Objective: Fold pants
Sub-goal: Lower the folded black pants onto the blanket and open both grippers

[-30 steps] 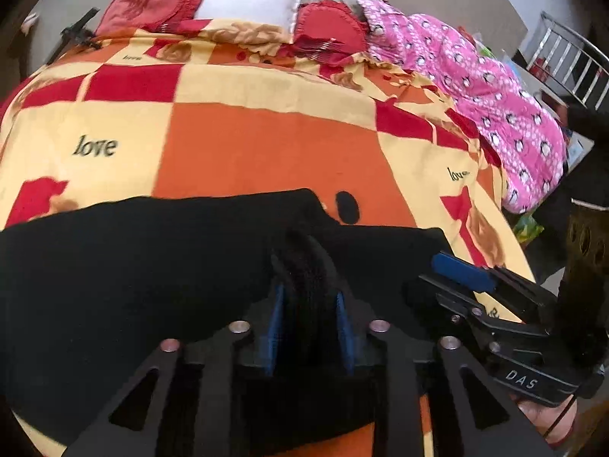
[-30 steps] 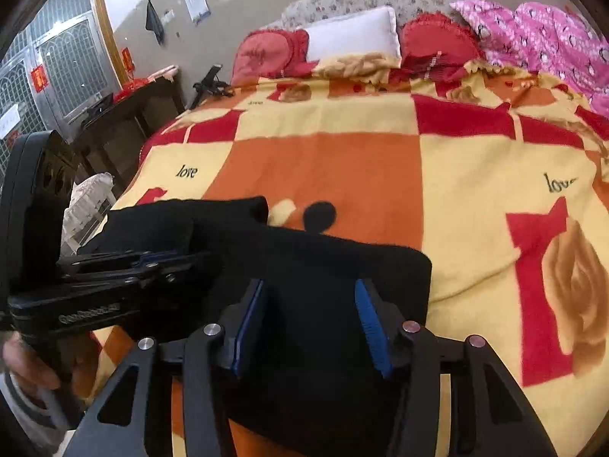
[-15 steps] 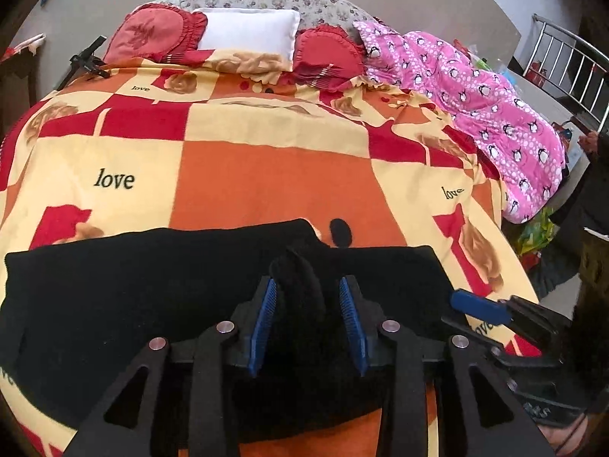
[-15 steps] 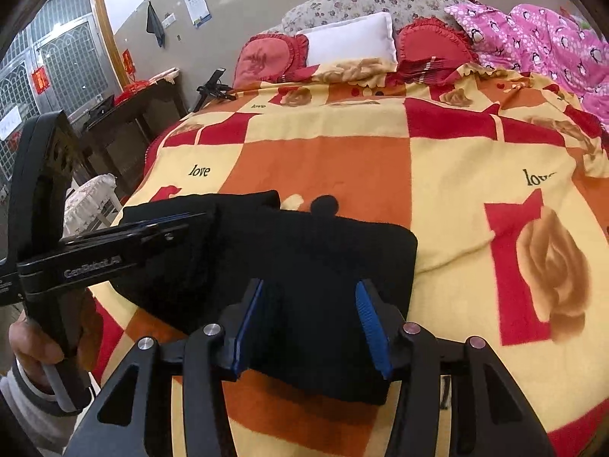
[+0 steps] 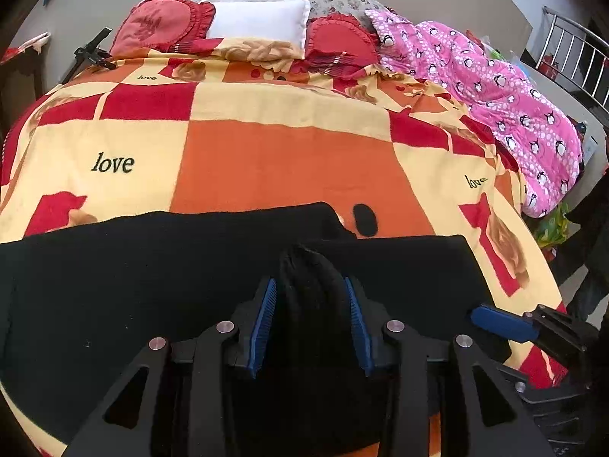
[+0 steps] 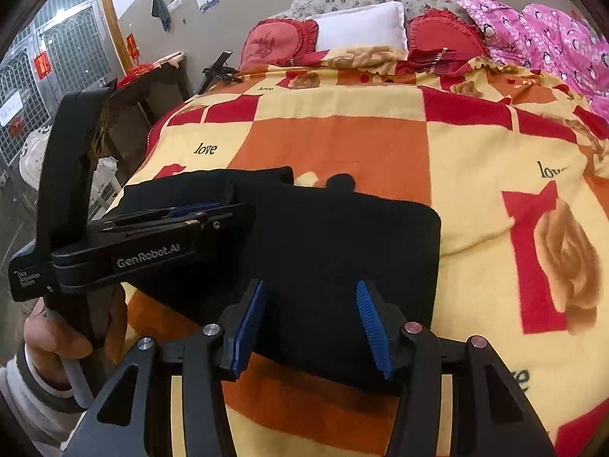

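Across the bedspread [image 5: 274, 167], left gripper [image 5: 310, 297] pinches black pants [image 5: 114, 266]; right gripper [image 6: 310, 304] released.

Beyond my black pants [image 5: 152, 266] the checkered blanket [image 5: 289, 160] lies bare up to the pillows [image 5: 259, 19]; a pink penguin quilt [image 5: 506, 95] (heaped) blocks the right edge.
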A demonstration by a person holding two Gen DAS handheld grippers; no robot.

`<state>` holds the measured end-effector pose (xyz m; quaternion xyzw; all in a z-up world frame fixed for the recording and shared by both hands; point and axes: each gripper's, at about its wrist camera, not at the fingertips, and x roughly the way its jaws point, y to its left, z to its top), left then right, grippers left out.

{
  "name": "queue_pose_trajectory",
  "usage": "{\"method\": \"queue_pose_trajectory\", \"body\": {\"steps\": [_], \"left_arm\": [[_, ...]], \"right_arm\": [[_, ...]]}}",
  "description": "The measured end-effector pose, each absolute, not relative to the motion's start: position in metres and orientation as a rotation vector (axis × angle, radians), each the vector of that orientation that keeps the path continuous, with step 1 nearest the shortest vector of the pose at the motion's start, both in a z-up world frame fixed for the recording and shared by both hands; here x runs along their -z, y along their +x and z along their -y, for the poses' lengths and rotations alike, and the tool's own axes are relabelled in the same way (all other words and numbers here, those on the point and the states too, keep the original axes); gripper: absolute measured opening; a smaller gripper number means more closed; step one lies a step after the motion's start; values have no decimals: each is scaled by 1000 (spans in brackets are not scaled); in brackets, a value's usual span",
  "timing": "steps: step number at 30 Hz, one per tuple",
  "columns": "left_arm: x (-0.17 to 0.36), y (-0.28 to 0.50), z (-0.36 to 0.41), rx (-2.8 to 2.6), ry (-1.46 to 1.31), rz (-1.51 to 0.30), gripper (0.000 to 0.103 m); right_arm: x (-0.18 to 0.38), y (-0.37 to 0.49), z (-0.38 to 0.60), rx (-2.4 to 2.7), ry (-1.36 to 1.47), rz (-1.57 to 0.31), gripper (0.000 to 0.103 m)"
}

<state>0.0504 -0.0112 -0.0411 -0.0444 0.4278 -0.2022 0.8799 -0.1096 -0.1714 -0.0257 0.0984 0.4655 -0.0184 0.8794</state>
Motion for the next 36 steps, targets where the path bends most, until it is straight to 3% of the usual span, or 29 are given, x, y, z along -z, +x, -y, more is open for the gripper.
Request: {"method": "queue_pose_trajectory", "body": {"steps": [16,27,36], "left_arm": [[47,52,7,434,-102,-884,39],[52,46,8,435,-106,-861,41],[47,31,-4,412,-94,-840,52]], "right_arm": [[24,-117,187,110,214,-967,57],[33,-115,179,47,224,-962,88],[12,-113,175,94,215,-931,89]]}}
